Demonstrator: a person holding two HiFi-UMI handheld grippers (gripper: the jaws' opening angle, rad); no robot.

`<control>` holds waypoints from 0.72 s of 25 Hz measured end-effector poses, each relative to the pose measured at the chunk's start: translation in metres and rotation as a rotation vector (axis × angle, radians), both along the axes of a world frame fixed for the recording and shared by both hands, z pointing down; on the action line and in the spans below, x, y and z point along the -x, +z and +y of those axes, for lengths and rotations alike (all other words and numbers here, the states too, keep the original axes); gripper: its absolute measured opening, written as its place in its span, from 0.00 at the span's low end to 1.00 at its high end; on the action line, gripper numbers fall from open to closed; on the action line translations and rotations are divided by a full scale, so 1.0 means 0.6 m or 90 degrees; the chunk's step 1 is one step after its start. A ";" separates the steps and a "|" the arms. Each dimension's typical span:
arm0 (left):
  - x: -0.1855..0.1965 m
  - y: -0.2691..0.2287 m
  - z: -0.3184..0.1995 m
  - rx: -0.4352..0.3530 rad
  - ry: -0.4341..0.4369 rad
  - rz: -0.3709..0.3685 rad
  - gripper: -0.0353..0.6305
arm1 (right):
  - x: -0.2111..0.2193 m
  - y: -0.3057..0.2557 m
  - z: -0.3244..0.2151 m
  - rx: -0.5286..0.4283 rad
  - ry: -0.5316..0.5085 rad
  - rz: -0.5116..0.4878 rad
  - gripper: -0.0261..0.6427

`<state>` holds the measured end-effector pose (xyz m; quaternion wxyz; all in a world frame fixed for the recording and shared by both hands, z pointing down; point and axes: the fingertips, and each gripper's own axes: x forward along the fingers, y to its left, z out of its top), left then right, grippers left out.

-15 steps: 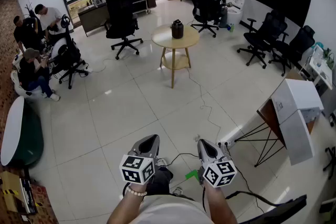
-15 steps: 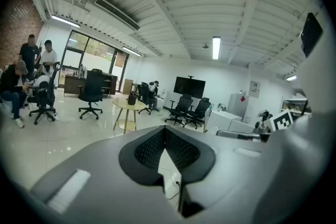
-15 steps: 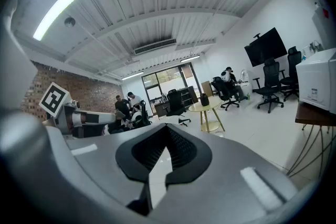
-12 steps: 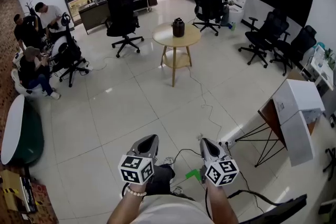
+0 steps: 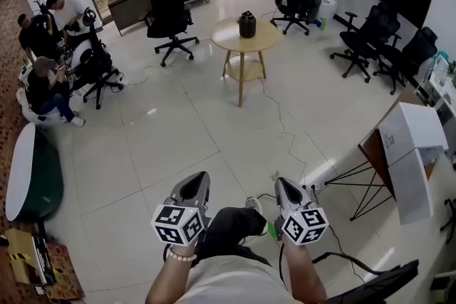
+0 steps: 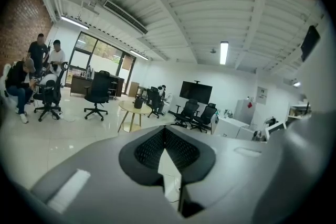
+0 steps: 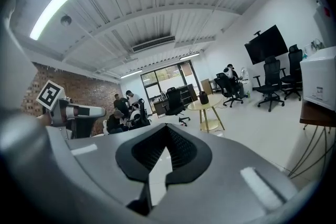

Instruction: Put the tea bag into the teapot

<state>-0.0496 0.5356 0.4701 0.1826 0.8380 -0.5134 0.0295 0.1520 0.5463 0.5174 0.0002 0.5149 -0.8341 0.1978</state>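
A dark teapot (image 5: 246, 23) stands on a small round wooden table (image 5: 229, 43) far ahead across the tiled floor. It also shows small in the left gripper view as the teapot (image 6: 138, 103) on the table (image 6: 130, 108), and in the right gripper view as the teapot (image 7: 203, 97) on the table (image 7: 209, 106). My left gripper (image 5: 196, 185) and right gripper (image 5: 285, 187) are held side by side low in front of me, both pointing toward the table. Each is shut, left gripper (image 6: 164, 129) and right gripper (image 7: 167, 127), with nothing seen between the jaws. No tea bag shows.
Black office chairs (image 5: 168, 11) ring the table, with more at the right (image 5: 369, 45). A cable (image 5: 283, 133) runs along the floor from the table to a power strip (image 5: 317, 185). A white box on a stand (image 5: 412, 153) is at the right. People sit at the left (image 5: 50, 85).
The view has moved forward and the table sits slightly nearer. The person's leg has stepped ahead between the grippers. Both grippers stay shut, now a little further apart.
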 end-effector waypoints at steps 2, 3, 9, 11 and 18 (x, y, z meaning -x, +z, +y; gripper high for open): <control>-0.004 0.009 -0.013 0.007 0.003 0.001 0.07 | 0.001 0.005 -0.011 0.005 0.000 -0.002 0.04; -0.006 0.012 -0.021 0.010 0.005 0.004 0.07 | 0.002 0.005 -0.017 0.006 0.000 -0.002 0.04; -0.021 0.025 -0.100 0.015 0.020 0.025 0.07 | 0.001 0.007 -0.080 0.011 0.002 0.010 0.04; -0.020 0.028 -0.142 0.016 0.025 0.029 0.07 | 0.003 0.005 -0.122 0.010 0.007 0.012 0.04; 0.007 0.044 -0.322 0.037 0.054 0.014 0.07 | 0.049 -0.006 -0.302 0.006 0.017 0.012 0.04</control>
